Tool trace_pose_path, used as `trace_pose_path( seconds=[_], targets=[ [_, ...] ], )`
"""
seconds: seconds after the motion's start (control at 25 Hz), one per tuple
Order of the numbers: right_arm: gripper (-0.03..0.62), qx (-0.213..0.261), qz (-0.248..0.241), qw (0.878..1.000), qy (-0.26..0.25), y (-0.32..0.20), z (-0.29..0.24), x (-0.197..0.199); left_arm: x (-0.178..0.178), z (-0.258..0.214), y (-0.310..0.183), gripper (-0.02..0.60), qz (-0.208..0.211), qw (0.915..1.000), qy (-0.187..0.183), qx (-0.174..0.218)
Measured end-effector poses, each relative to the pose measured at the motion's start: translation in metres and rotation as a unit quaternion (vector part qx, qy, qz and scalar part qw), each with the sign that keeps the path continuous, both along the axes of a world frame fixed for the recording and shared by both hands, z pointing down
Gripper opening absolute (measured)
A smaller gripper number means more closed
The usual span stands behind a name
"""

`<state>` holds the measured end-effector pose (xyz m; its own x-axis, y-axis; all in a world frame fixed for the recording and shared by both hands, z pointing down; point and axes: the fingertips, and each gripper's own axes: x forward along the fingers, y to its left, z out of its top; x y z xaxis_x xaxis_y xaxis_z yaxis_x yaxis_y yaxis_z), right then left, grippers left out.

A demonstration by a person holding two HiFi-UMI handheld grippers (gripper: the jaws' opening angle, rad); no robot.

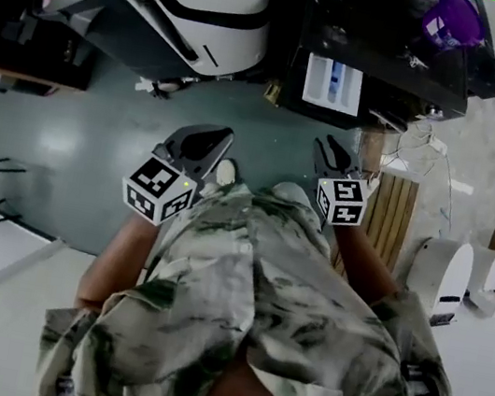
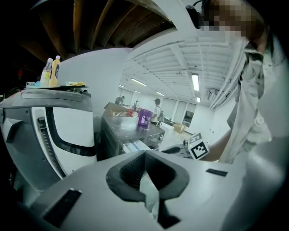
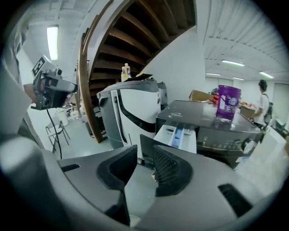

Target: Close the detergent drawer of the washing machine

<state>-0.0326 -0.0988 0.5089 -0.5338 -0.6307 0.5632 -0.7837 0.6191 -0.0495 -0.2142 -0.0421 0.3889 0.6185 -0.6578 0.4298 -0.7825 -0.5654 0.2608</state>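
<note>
The dark washing machine [image 1: 388,46] stands at the top of the head view, its white detergent drawer [image 1: 334,84] pulled out with a blue insert showing. The drawer [image 3: 178,135] lies ahead of my right gripper [image 3: 139,151], well apart from it. That right gripper [image 1: 331,155] is open with nothing between its jaws. My left gripper [image 1: 205,142] hangs left of it over the floor. In its own view the left gripper [image 2: 144,155] has its tips together and holds nothing; the drawer [image 2: 135,145] shows small beyond it.
A purple bottle [image 3: 228,101] stands on the washing machine's top. A white and black appliance [image 1: 206,5] stands to the machine's left. A wooden pallet [image 1: 392,213] and white units [image 1: 443,274] are at the right. A wooden staircase [image 3: 131,36] rises behind, and a person [image 3: 263,101] stands far off.
</note>
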Motion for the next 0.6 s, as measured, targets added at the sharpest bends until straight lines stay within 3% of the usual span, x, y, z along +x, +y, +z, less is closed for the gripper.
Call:
trace_pose_path(
  seconds=[0.28,0.6],
  targets=[
    [0.143,-0.001,0.124,0.992,0.011,-0.015,0.03,-0.003,-0.047,0.008,-0.017,0.025,0.072,0.9974,-0.001,-0.006],
    [0.179,-0.003,0.218,0.976,0.008,-0.045,0.051,0.005,-0.047,0.016,-0.04,0.025,0.114,0.9933,0.003,-0.018]
  ],
)
